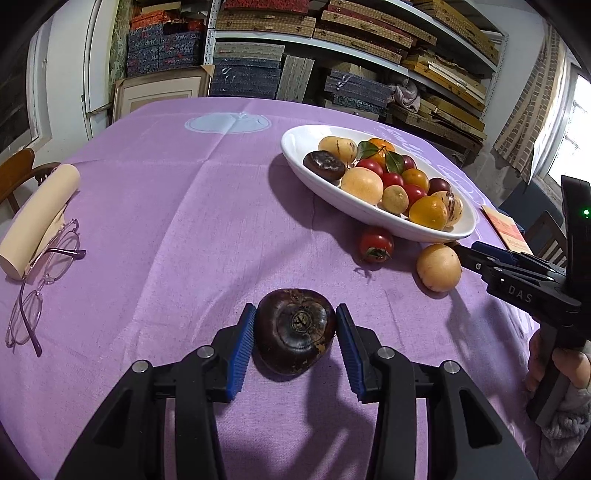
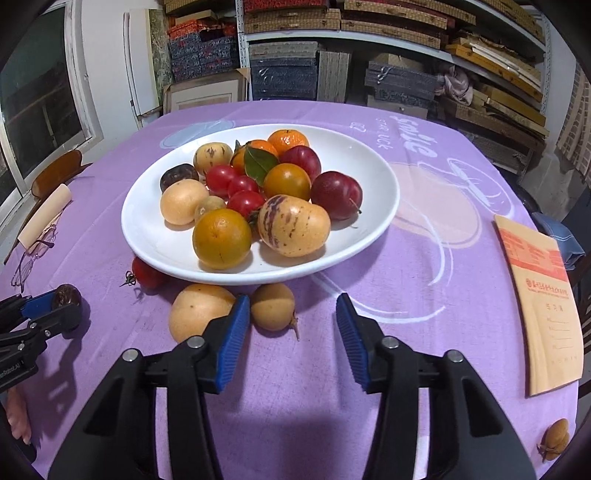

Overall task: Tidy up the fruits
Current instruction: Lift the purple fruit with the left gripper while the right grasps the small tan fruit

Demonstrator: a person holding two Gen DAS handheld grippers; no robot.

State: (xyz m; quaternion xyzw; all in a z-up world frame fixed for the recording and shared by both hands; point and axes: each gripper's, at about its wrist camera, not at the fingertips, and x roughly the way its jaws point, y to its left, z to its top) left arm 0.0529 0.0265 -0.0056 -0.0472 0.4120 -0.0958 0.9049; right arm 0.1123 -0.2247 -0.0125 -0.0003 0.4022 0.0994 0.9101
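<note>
Purple tablecloth underneath, the left gripper is angling downward, clamping a dark wrinkled fruit; the right gripper is hovering empty, jaws apart, near the white plate.

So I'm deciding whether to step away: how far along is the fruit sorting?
Mostly done: the white plate already holds a heap of fruit. In hand: the left gripper grips a dark fruit. Left: a tomato, two yellow fruits beside the empty right gripper.

Box-packed shelves stand behind the table; window gives daylight.
</note>
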